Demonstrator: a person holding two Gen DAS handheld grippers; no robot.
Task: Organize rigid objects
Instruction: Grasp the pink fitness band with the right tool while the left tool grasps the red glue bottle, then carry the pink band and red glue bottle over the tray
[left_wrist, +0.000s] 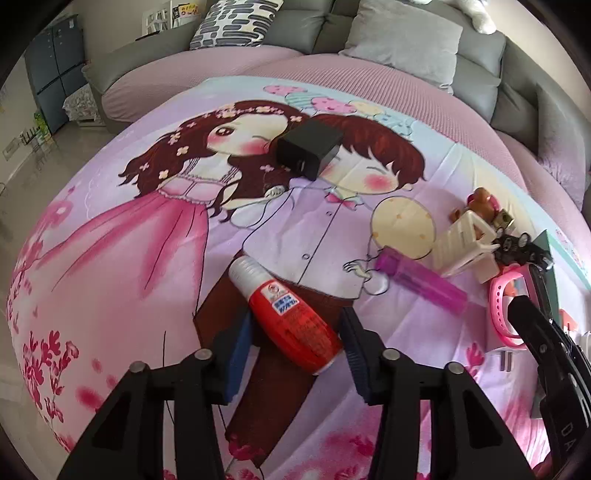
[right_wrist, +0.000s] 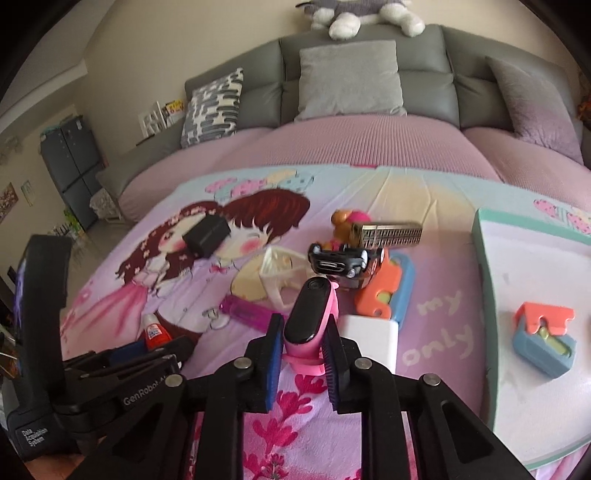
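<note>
left gripper: jaws part-way apart, straddling the red plastic bottle with white cap. Pads sit either side of the bottle's fat lower end; I can't confirm they press on it.
red bottle: lies flat on the printed cartoon bedsheet, well left of the teal-rimmed white foam tray. Long axis runs diagonally away from the left claw, cap at the far left, base nearest the pads.
black box: matte rectangular block, far from the tray, beyond the bottle, untouched.
purple translucent tube: lies flat between bottle and tray, long axis roughly crosswise to the bottle.
clutter pile: cream ribbed plastic piece, brown teddy figure, black toy car, brass abacus-like block, orange-blue toy block, white rectangular box. All just left of the tray.
right gripper: clamped on the pink silicone watch band with black oval face. Band stands between the pads, face pointing away along the fingers.
tray: right of the right claw, already holding a second orange-blue block.
key relation: right hand is the nearer to the tray; band likely needs a sweep rightward over the rim.
risk: the bottle is round and could roll out of a loose grip.
</note>
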